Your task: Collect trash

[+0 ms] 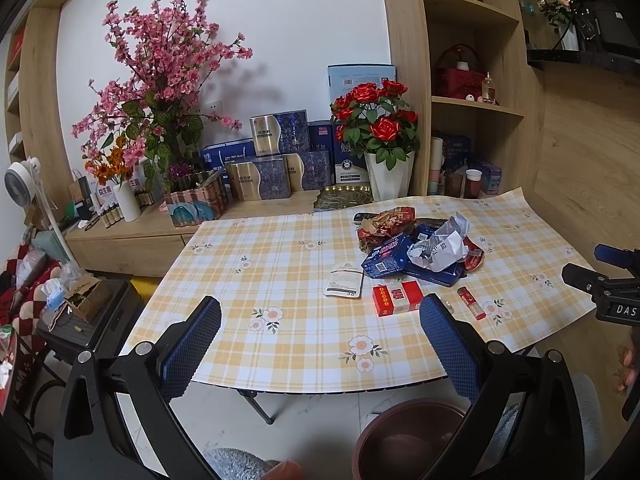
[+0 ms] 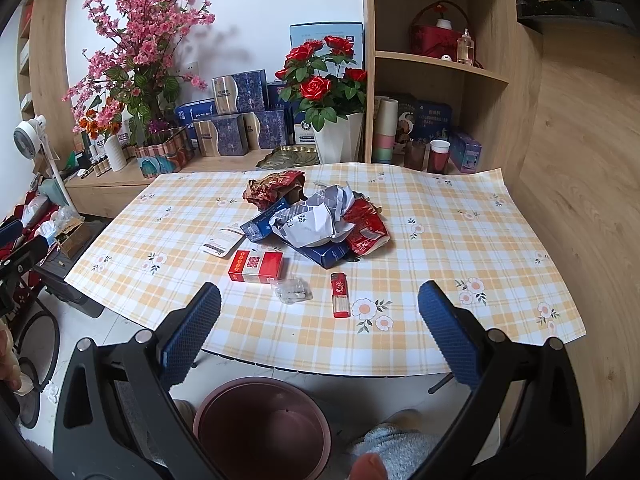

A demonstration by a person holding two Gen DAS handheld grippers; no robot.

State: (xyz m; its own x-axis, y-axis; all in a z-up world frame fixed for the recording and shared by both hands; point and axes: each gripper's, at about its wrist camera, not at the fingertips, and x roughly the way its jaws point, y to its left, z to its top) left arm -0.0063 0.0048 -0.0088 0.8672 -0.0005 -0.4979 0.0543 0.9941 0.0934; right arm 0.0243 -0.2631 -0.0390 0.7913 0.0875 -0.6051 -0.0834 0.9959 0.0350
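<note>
Left wrist view: the left gripper is spread wide with nothing between its blue pads, held above the near edge of the table, which carries a yellow plaid cloth. The trash sits on the right half of the cloth. A pile made up of a crumpled red-brown wrapper, a flattened blue box and a crumpled white paper lies toward the far side. Nearer the gripper are a white sachet, a red cigarette pack and a red lighter, each apart from the others. A dark red bin stands on the floor below the table edge. The right gripper shows at the right margin; its opening cannot be judged here.

Right wrist view: the right gripper is likewise wide apart and empty, hovering over the near table edge. The cigarette pack lies just beside a clear plastic scrap, with the lighter to their right. The pile sits beyond them, including a red packet on its right side. The bin stands directly below, on the floor.
</note>
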